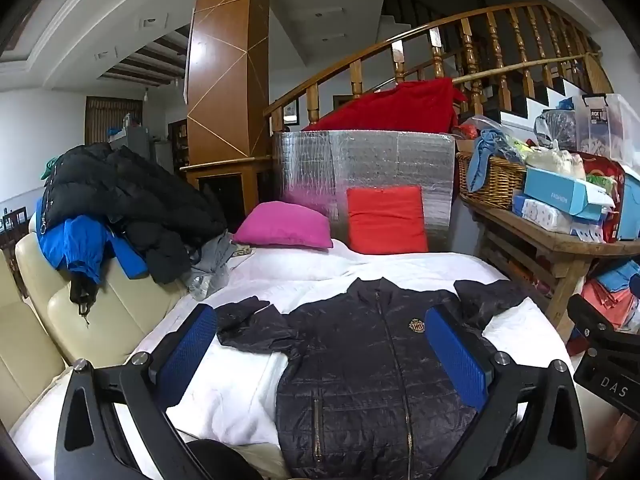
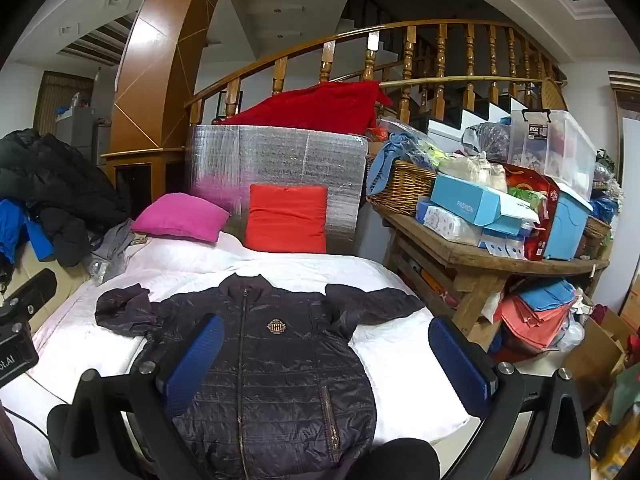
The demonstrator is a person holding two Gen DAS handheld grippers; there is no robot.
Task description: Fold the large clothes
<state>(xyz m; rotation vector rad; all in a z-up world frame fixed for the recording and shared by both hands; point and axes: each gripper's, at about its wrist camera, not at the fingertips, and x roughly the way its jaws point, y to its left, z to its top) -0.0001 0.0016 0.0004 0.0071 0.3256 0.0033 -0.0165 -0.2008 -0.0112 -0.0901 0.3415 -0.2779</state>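
Observation:
A dark navy quilted jacket (image 1: pixel 360 368) lies flat, front up and zipped, on the white bed (image 1: pixel 224 396), with both sleeves spread out to the sides. It also shows in the right wrist view (image 2: pixel 276 364). My left gripper (image 1: pixel 320 352) is open and empty, hovering above the jacket's lower left part. My right gripper (image 2: pixel 326 360) is open and empty, above the jacket's lower right part. The right gripper's body shows at the right edge of the left wrist view (image 1: pixel 604 364).
A pink pillow (image 1: pixel 284 226) and a red pillow (image 1: pixel 386 220) lean on a silver foil panel (image 1: pixel 360 164). A heap of dark and blue coats (image 1: pixel 120 208) lies on a cream sofa (image 1: pixel 48 320) to the left. A cluttered wooden table (image 2: pixel 492 256) stands to the right.

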